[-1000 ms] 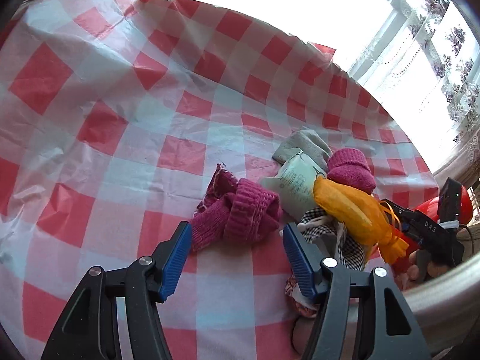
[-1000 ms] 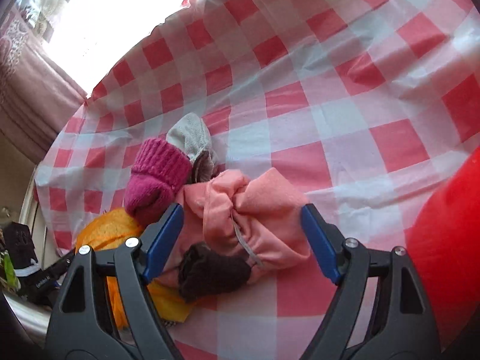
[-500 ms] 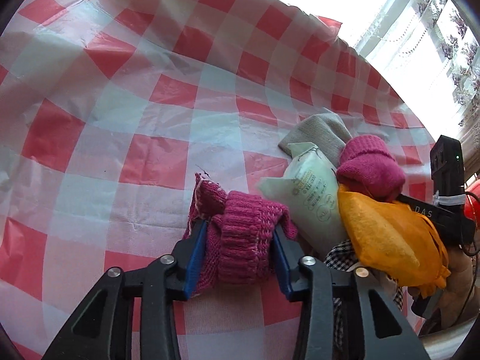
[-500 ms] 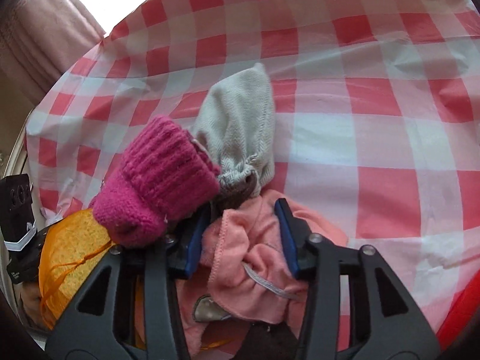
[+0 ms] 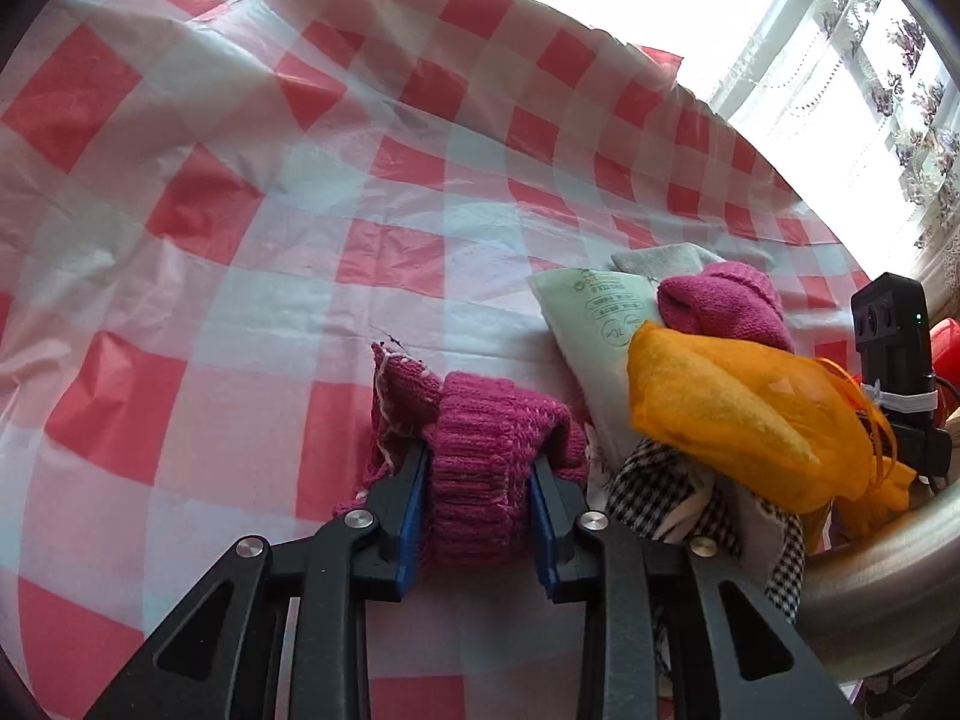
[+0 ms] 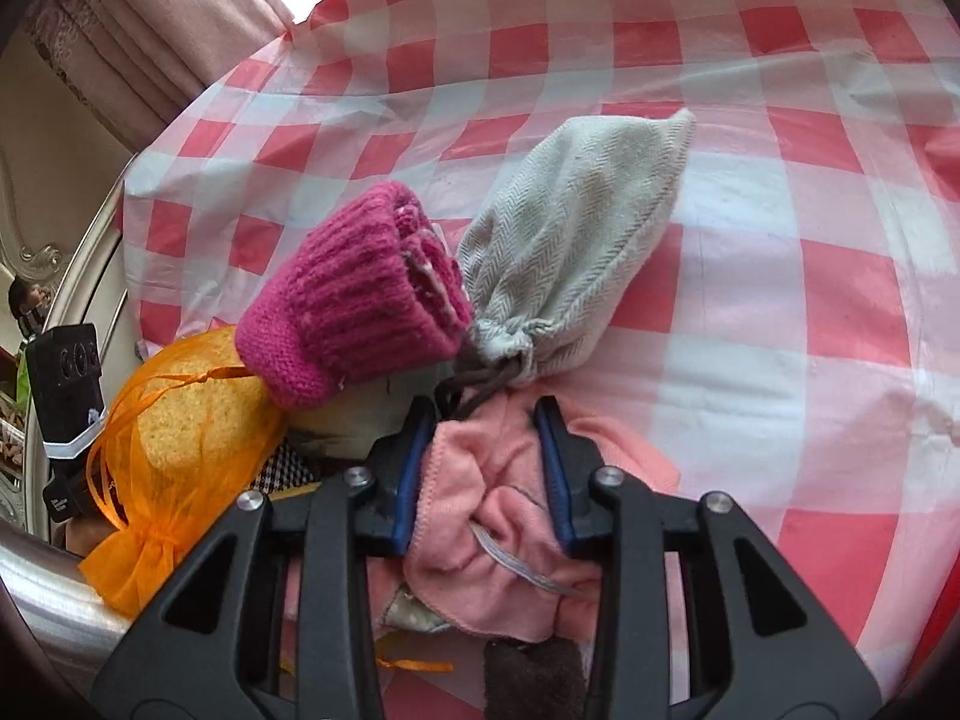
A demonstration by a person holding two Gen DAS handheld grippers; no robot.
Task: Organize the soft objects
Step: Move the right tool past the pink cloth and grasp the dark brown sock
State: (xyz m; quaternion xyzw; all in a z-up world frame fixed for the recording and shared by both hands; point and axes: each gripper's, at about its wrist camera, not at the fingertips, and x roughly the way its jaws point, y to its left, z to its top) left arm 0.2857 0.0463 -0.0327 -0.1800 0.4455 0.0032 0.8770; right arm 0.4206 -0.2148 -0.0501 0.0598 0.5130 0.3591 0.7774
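A checked tablecloth (image 5: 252, 192), pink curtain (image 6: 156, 42) and floral curtain (image 5: 900, 60).

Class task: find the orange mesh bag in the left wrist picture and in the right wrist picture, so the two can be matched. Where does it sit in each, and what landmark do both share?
Left wrist view: the orange mesh bag lies right of centre, on top of the pile.
Right wrist view: it sits at the lower left, below the rolled magenta knit.
Shared landmark: that rolled magenta knit, resting against the bag in both views.
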